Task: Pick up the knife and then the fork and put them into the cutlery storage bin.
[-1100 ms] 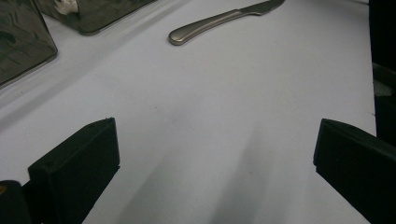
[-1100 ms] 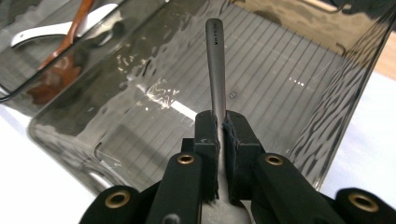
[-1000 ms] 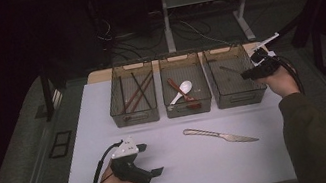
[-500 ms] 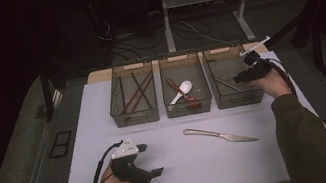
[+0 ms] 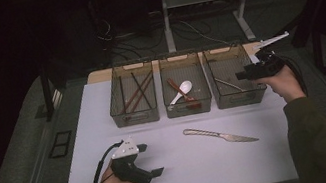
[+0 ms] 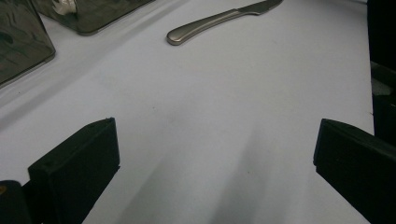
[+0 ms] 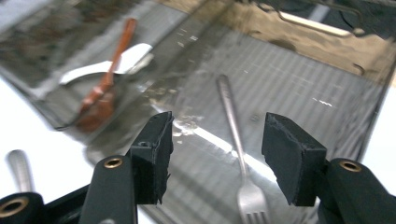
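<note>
Our right tongs point(image 7: 217, 158) hover with jaws apart over the right bin point(image 5: 258, 97), the fork point(image 7: 240, 163) lying below between them. Our left tongs point(image 5: 152, 173) rest agape. We risk snagging the bin's wall when withdrawing.

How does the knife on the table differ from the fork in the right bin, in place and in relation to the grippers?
The knife lies loose on the white table, in front of the bins; the fork lies inside the right bin. The knife is apart from both grippers, while the fork lies below the open right gripper. The left gripper rests open on the table, facing the knife. Both are silver metal cutlery.
</note>
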Tool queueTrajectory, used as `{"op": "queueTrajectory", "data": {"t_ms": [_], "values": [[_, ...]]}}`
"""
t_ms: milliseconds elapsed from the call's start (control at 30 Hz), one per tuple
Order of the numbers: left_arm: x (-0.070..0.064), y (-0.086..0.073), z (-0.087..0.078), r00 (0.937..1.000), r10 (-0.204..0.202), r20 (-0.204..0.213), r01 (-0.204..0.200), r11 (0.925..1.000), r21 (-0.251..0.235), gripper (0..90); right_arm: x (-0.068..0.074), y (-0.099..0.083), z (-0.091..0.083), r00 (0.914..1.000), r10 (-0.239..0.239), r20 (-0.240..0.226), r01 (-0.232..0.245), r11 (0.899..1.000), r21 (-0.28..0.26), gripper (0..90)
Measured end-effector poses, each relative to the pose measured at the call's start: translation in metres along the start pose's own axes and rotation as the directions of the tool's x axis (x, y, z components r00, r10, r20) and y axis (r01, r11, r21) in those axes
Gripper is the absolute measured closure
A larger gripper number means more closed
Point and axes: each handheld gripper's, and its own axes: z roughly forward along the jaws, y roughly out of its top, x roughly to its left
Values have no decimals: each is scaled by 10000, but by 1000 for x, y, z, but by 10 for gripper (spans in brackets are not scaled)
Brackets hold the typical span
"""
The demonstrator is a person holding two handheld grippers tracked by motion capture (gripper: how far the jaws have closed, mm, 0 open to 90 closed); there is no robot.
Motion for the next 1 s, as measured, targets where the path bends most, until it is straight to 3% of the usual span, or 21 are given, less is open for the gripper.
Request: {"op": "queueTrajectory", "data": {"t_ms": [133,267,467,633,800,1000], "values": [[0,0,0,10000,1,-9,-1,10000,4,0,11,-4,-10,9981,-182,-584,176,9998,-107,392],[0,0,0,10000,2,-24,-2,10000,11,0,25,-9,-17,9950,-655,-756,633,9975,-311,358],[-1,0,0,10000,3,-38,-3,10000,5,0,52,-20,-27,9828,-1493,-1087,1438,9880,-571,346],[-1,0,0,10000,-19,-54,19,10000,13,0,71,-30,-28,9708,-1896,-1472,1837,9816,-526,347],[-1,0,0,10000,4,-57,-4,10000,37,0,87,-39,-22,9574,-2368,-1650,2391,9710,-65,347],[-1,0,0,10000,14,-45,-13,10000,43,0,103,-44,-9,9375,-2944,-1856,3112,9479,685,357]]}}
